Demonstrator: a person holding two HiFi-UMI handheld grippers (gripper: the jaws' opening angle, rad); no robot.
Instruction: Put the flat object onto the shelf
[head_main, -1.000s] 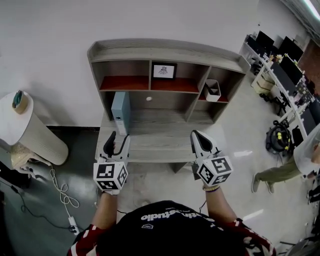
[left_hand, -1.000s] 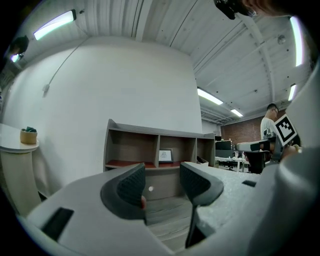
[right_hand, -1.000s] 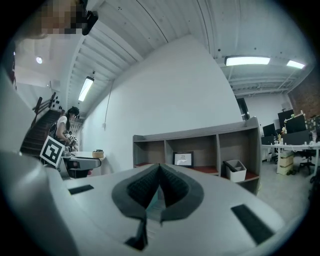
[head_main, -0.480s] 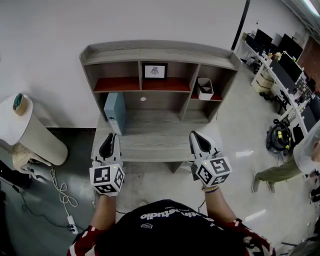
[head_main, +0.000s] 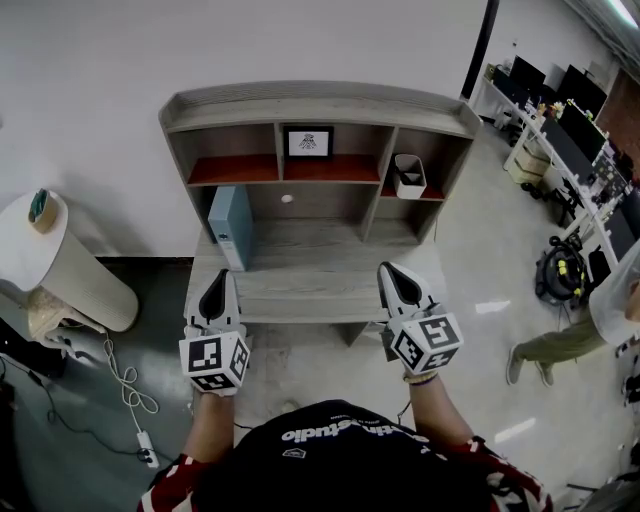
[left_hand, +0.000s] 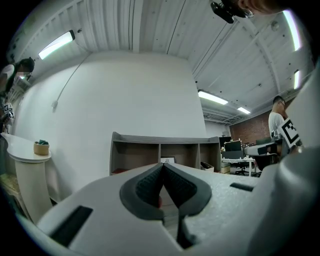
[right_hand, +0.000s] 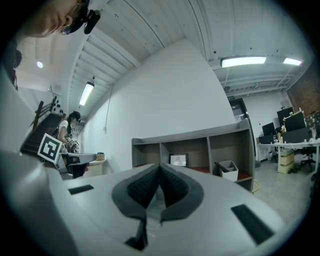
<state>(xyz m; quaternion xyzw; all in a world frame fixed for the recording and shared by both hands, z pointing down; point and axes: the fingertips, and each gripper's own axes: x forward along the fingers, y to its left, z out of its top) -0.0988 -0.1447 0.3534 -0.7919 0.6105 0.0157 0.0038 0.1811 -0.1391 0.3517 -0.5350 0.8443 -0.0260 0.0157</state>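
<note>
Left of centre in the head view, the flat blue-grey box (head_main: 230, 226) stands on edge in the lower left bay of the shelf unit (head_main: 318, 104), by its left upright. Left gripper (head_main: 217, 284), lower left, apart from box: jaws just closed, tips meeting, nothing between. Right gripper (head_main: 394, 276), lower right of centre: jaws together, empty.

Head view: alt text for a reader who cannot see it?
A person holds the left gripper and right gripper, both shut and empty, before a grey shelf unit against a white wall. A light blue flat object stands upright at its lower left; a framed picture sits in the middle compartment, a white bin in the right one.
</note>
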